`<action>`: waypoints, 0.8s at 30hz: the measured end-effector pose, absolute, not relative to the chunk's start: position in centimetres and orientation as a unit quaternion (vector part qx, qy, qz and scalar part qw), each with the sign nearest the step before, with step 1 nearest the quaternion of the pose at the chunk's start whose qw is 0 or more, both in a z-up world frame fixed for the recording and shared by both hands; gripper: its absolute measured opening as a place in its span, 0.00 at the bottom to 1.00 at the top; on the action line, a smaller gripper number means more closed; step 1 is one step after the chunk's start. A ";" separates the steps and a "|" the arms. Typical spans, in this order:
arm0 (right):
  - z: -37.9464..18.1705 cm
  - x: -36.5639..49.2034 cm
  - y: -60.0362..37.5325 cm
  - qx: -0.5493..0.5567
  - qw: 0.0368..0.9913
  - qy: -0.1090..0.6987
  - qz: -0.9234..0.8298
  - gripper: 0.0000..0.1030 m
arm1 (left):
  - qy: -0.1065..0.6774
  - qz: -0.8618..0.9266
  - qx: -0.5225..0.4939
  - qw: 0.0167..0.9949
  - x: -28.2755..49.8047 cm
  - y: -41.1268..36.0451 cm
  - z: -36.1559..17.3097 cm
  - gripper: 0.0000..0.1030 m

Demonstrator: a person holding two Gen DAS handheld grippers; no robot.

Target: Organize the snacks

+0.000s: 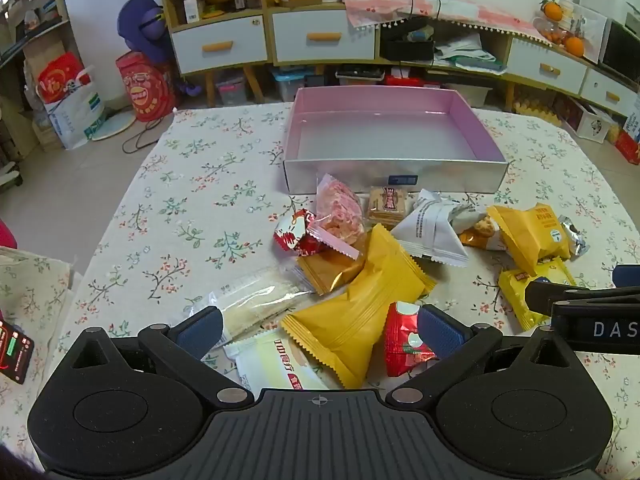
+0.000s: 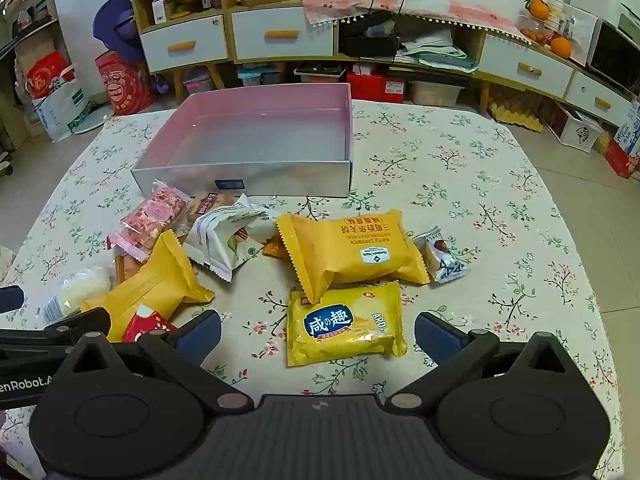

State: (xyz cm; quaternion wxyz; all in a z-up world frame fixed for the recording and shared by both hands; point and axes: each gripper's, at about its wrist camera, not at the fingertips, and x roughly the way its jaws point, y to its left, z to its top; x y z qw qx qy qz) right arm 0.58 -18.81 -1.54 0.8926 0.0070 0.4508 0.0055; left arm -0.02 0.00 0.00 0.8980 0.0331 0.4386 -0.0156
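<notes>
Both grippers wide, holding nothing: left gripper (image 1: pixel 320 330) over a yellow packet (image 1: pixel 352 312), right gripper (image 2: pixel 318 338) over a yellow biscuit pack (image 2: pixel 344 328). Snack pile (image 2: pixel 240 248) mid-table (image 2: pixel 500 200). Beyond, box (image 2: pixel 244 180) toward far edge.

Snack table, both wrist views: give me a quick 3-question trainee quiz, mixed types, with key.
1. True or false: the pink-lined box already holds a snack.
2. Multiple choice: between the right gripper jaws lies A) the red packet, B) the yellow packet with the blue label, C) the small silver packet.
3. Fill in: the left gripper jaws stand ____ over a plain yellow packet.

Key: 1 false; 2 B; 3 open.
</notes>
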 end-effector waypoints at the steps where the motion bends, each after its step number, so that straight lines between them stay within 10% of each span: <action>1: -1.5 0.6 -18.8 0.007 0.893 0.451 0.005 0.75 | 0.435 -0.015 0.034 0.900 0.0 0.0 0.0 1.00; 24: -1.5 0.7 -18.9 0.009 0.892 0.452 0.002 0.75 | 0.438 -0.014 0.032 0.898 0.0 0.2 -0.1 1.00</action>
